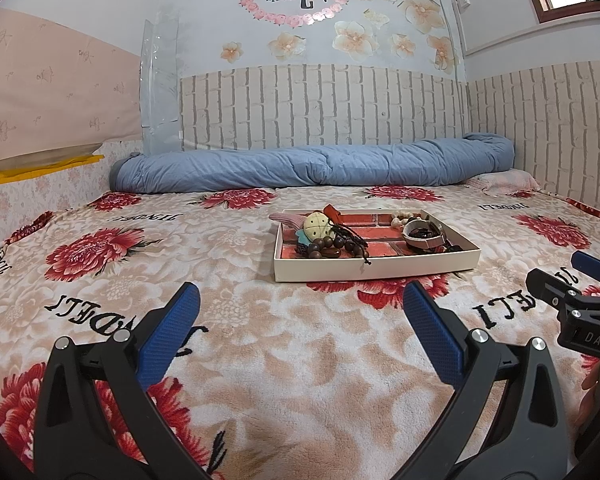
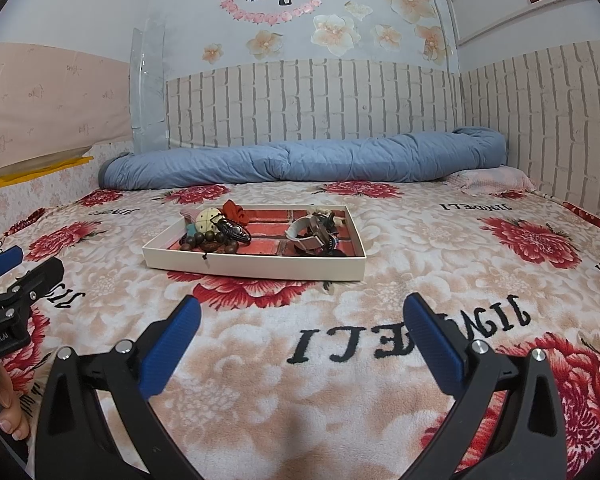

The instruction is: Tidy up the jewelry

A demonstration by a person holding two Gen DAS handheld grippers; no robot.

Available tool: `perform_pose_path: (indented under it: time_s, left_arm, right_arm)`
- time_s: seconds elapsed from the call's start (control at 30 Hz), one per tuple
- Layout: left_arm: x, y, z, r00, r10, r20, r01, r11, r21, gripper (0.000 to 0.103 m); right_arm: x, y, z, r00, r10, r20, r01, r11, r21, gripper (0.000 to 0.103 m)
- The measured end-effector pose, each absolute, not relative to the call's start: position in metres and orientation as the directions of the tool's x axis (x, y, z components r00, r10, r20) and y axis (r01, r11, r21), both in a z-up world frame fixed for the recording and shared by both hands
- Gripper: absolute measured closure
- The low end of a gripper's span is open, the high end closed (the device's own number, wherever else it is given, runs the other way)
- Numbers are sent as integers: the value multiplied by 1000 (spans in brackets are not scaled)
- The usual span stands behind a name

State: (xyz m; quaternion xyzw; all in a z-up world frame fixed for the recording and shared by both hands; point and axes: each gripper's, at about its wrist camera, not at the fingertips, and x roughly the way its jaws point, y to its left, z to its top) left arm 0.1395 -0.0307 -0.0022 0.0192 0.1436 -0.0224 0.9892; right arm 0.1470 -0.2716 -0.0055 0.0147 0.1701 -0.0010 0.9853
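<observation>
1. Bedroom; work surface is a bed under a plush floral blanket (image 1: 260, 380). Rolled blue quilt (image 1: 312, 168) lies along the brick-pattern wall behind.
2. Task items sit in a shallow white tray (image 1: 376, 270) mid-bed, ahead of both tools and well apart from them.
3. Tray contents, left end: wooden bead bracelet (image 1: 332, 246), pale round piece (image 1: 318, 224), red fabric item (image 2: 234, 210), dark corded piece (image 2: 234, 230). Right end: grey band (image 1: 420, 236) w/ dark bits inside it, small pale beads (image 1: 400, 218) behind.
4. Left gripper (image 1: 300, 334): jaws spread wide, nothing held, low over the blanket.
5. Right gripper (image 2: 302, 340): same, wide apart and empty.
6. Handling, my judgement: all items light. Beads are hard and round, likely to roll or slip between pads; I'd pinch across the strand, not a single bead. Cords are limp and may drag neighbours along. Band looks stiff enough to take by its rim.
7. Soft blanket gives under the tray, so pressing down may tip it.
8. Not clear: left pile overlaps, so I can't separate piece from piece. Dark bits at the tray's right corner are too small to identify. Ribbed pink thing (image 1: 290, 220) at the far-left tray edge: can't tell if it's in or out.
</observation>
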Motion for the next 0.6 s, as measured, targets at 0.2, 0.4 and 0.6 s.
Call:
perform_pose_path:
  time_s: [0.2,0.4,0.6]
  left_arm:
    - [139,-31,-3,957,-37,-287,49,998,33,5]
    - [140,-31,-3,957,-36,-287,48,998,35,5]
    - [139,-28,-4,956,-33,-290,46,998,37,5]
  right_arm:
    - [147,-271,-6,942,3,-337,7,1000,30,4]
    - [147,-272,-5,941,3,-337,7,1000,29,4]
    - [147,-271,-8,940,3,-340,7,1000,30,4]
